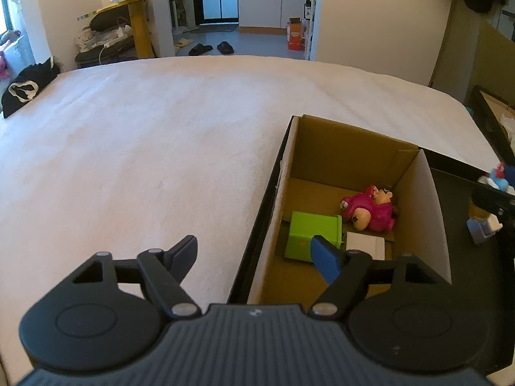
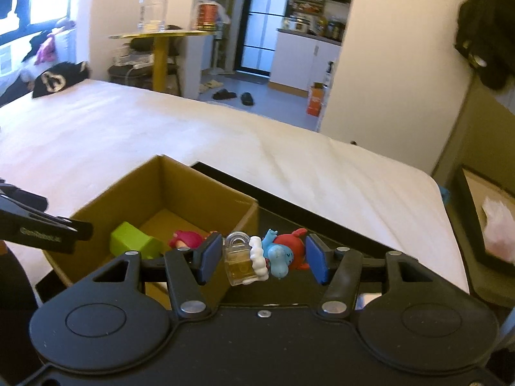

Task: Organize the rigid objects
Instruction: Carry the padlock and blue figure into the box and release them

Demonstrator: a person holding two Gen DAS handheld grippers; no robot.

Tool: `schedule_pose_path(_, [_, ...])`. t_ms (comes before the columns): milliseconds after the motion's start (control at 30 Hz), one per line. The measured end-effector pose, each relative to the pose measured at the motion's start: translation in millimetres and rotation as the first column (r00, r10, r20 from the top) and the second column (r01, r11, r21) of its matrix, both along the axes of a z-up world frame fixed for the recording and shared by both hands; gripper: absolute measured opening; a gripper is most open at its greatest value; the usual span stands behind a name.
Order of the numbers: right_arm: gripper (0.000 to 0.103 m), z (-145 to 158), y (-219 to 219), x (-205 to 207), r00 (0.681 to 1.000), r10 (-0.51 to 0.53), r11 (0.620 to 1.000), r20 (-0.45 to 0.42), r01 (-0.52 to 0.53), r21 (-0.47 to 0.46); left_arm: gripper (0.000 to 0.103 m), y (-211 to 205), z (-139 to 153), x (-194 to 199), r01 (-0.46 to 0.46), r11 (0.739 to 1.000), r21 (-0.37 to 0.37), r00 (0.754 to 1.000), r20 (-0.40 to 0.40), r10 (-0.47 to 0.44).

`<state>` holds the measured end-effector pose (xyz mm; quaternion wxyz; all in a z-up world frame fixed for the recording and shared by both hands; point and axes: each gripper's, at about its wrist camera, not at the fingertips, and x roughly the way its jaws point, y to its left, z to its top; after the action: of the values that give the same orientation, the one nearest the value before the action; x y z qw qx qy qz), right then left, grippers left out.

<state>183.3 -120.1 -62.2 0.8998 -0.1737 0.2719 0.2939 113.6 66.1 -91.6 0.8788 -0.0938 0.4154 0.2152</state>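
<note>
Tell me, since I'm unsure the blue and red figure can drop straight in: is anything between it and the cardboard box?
Nothing visible blocks it. The blue and red figure sits between the right gripper pads, beside the cardboard box, whose top is open. Inside, the green block and pink figure leave bare floor.

Only one piece of lettering shows: a pale printed word on the side of the left gripper (image 2: 42,225), seen from the right wrist just left of the cardboard box (image 2: 199,199). It seems to begin "Gen", but the rest is too blurred to read. Labels on the far cans and cartons are illegible.
</note>
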Motion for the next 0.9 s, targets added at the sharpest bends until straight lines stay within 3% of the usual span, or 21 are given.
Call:
schedule_pose_path(233, [0.055, 4, 28, -2, 0.998, 0.066, 0.997, 0.012, -0.065, -0.037, 0.05, 6, -3, 0, 0.01, 0.999, -0.043, 1.0, 0.001, -0.01])
schedule_pose_path(500, [0.056, 7, 52, -1, 0.993, 0.117, 0.991, 0.014, -0.115, -0.07, 0.014, 12, -9, 2, 0.023, 0.995, -0.095, 1.0, -0.003, -0.023])
schedule_pose_path(600, [0.056, 9, 63, -2, 0.99, 0.14, 0.987, 0.014, -0.139, -0.076, 0.01, 11, -10, 2, 0.035, 0.995, -0.097, 0.999, 0.001, -0.035])
schedule_pose_path(900, [0.056, 4, 95, -7, 0.973, 0.23, 0.969, 0.0, -0.228, -0.099, 0.01, 16, -12, 1, 0.029, 0.99, -0.138, 0.999, 0.02, -0.026])
